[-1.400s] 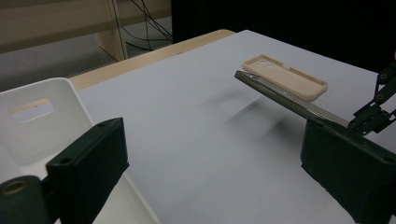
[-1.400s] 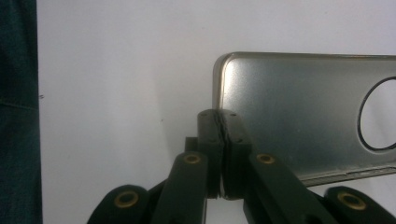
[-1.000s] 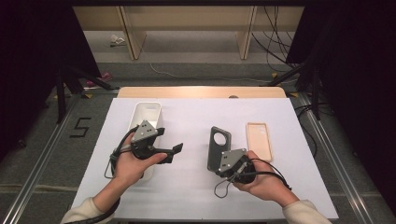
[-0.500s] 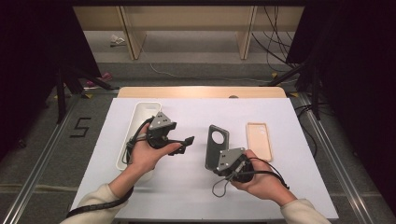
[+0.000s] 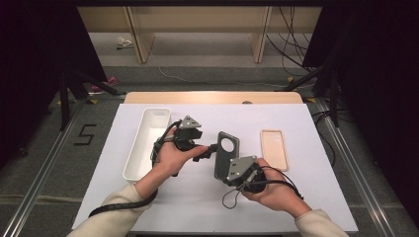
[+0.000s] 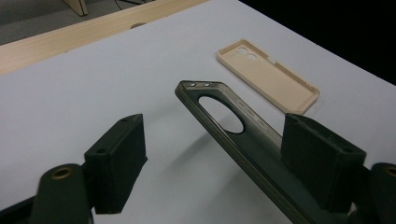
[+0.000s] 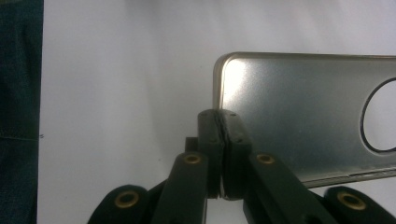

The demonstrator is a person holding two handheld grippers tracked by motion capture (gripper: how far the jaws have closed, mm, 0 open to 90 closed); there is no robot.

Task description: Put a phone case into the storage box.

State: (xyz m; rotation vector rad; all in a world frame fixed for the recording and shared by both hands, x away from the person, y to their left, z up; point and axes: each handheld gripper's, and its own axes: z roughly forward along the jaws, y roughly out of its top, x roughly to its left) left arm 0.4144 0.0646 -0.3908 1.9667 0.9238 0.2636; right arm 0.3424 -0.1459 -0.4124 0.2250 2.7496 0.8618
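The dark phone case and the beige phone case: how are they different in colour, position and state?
The dark phone case is smoky grey with one big round camera hole; the beige phone case is pale. The dark one is held tilted above the table in the shut right gripper; the beige one lies flat, untouched. Both are empty.

The dark grey phone case (image 5: 226,154), with a round camera cutout near its far end, is lifted off the white worktop (image 5: 306,123), tilted, its near edge apparently pinched between closed fingers.
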